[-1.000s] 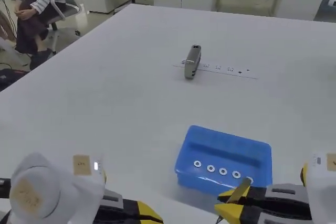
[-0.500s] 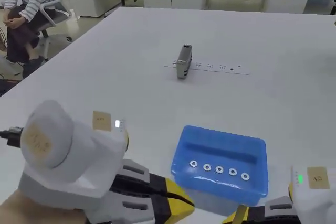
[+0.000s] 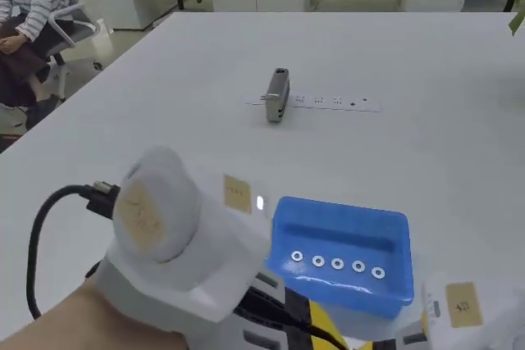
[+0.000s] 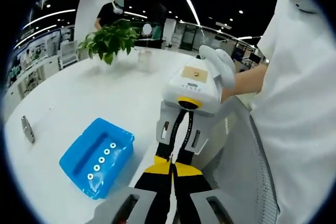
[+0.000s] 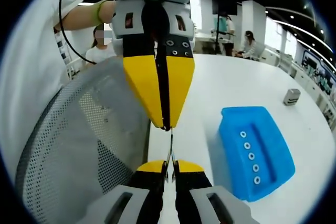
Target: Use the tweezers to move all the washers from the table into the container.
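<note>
At the bottom centre of the right gripper view, the right gripper (image 5: 170, 167) pinches the thin tweezers (image 5: 170, 148), whose tip meets the left gripper (image 5: 167, 121), jaws pressed together. A shove there could knock them loose. Farther right, five washers (image 5: 251, 156) lie in the blue container (image 5: 278, 156), which a careless sweep might tip.

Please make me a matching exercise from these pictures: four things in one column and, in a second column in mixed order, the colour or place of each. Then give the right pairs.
Things:
1. washers
2. container
3. metal block
4. plant

Colour or place:
A. blue
B. green leaves
C. in a row inside the container
D. on the white table, beyond the container

Pairs: 1-C; 2-A; 3-D; 4-B
</note>
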